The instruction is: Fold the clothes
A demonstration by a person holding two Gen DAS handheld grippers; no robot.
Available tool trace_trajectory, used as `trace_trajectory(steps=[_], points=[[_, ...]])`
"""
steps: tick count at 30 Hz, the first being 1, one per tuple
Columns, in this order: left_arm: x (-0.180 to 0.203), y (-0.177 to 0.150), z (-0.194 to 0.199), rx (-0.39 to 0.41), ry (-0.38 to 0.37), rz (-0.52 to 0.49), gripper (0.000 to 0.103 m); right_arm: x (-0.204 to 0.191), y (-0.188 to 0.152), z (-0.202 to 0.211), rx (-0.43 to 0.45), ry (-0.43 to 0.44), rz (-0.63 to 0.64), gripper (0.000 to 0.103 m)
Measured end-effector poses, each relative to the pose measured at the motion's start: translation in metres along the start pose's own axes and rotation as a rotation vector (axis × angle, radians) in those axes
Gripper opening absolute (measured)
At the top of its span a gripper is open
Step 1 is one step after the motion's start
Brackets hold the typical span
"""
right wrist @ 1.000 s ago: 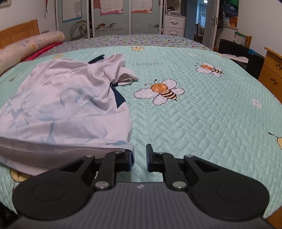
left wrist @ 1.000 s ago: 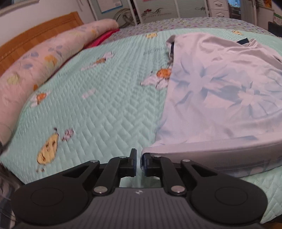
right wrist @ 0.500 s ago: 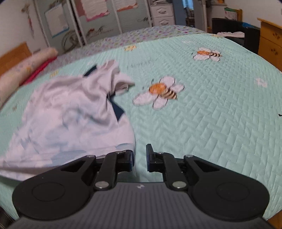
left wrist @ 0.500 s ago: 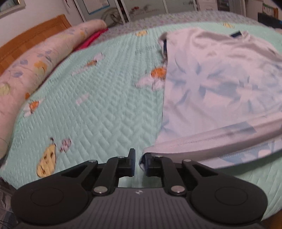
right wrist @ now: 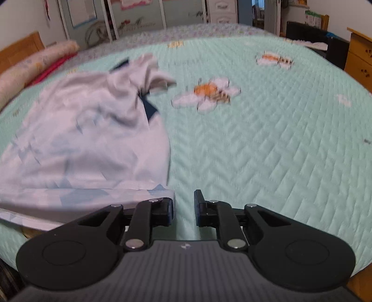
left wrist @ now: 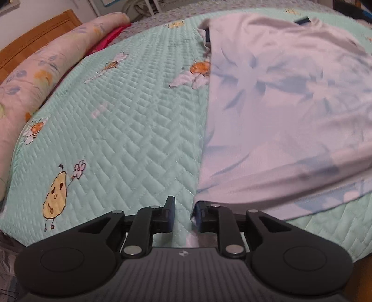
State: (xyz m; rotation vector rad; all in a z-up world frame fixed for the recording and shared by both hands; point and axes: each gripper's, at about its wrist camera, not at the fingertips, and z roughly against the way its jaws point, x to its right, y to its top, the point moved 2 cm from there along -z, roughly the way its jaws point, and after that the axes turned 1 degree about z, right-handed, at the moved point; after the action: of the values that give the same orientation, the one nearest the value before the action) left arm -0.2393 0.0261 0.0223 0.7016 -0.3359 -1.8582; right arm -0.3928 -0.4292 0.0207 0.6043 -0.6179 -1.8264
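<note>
We hold 2 black two-finger grippers low over a bed, both tilted down toward it.

In the left wrist view, the left gripper (left wrist: 183, 215) sits at 6 o'clock at the near edge of the mint green quilt (left wrist: 139, 130). Its jaws have just been opening and now stand apart with a clear gap, quilt showing between them. The corner of the pale lilac shirt (left wrist: 279, 111) lies over the inner face of the right-hand finger (left wrist: 204, 216), no longer pinched. From there the shirt spreads toward 1 and 2 o'clock, its faint blue flower print facing up and its hem turned over near us. A pear cartoon (left wrist: 54, 197) is stitched at 8 o'clock, a bee (left wrist: 196, 72) at 12 o'clock beside the shirt's edge. A long pink floral bolster (left wrist: 41, 76) runs along 10 o'clock, with a wooden headboard (left wrist: 39, 39) behind it.

In the right wrist view, blurred, the right gripper (right wrist: 184, 208) is at 6 o'clock, jaws also just opened a little and parted. The shirt (right wrist: 88, 139) drapes across the left-hand finger (right wrist: 167, 209) and stretches to 10 o'clock; bare quilt (right wrist: 267, 151) shows in the gap. A bee motif (right wrist: 207, 95) lies at 12 o'clock, a wooden dresser (right wrist: 360, 60) at 2 o'clock, wardrobe doors (right wrist: 139, 18) far back.
</note>
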Motion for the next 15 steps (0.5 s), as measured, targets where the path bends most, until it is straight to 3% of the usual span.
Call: trace_trajectory(steps=[4,6,8,10,15], points=[[0.006,-0.001,0.000,0.017,0.035,-0.070,0.027,-0.006,-0.009,0.001,0.031,-0.020,0.055,0.018],[0.009,-0.002,0.003,0.024,0.053,-0.108,0.035,-0.010,-0.011,0.003,0.040,-0.040,0.123,0.027],[0.008,-0.003,0.006,0.025,0.056,-0.112,0.037,-0.012,-0.012,0.008,0.041,-0.062,0.178,0.049],[0.005,-0.004,0.011,0.023,0.044,-0.095,0.038,-0.008,-0.012,0.015,0.037,-0.058,0.186,0.059],[0.004,-0.010,0.021,0.024,0.050,-0.091,0.048,0.001,-0.013,0.030,0.032,-0.022,0.161,0.060]])
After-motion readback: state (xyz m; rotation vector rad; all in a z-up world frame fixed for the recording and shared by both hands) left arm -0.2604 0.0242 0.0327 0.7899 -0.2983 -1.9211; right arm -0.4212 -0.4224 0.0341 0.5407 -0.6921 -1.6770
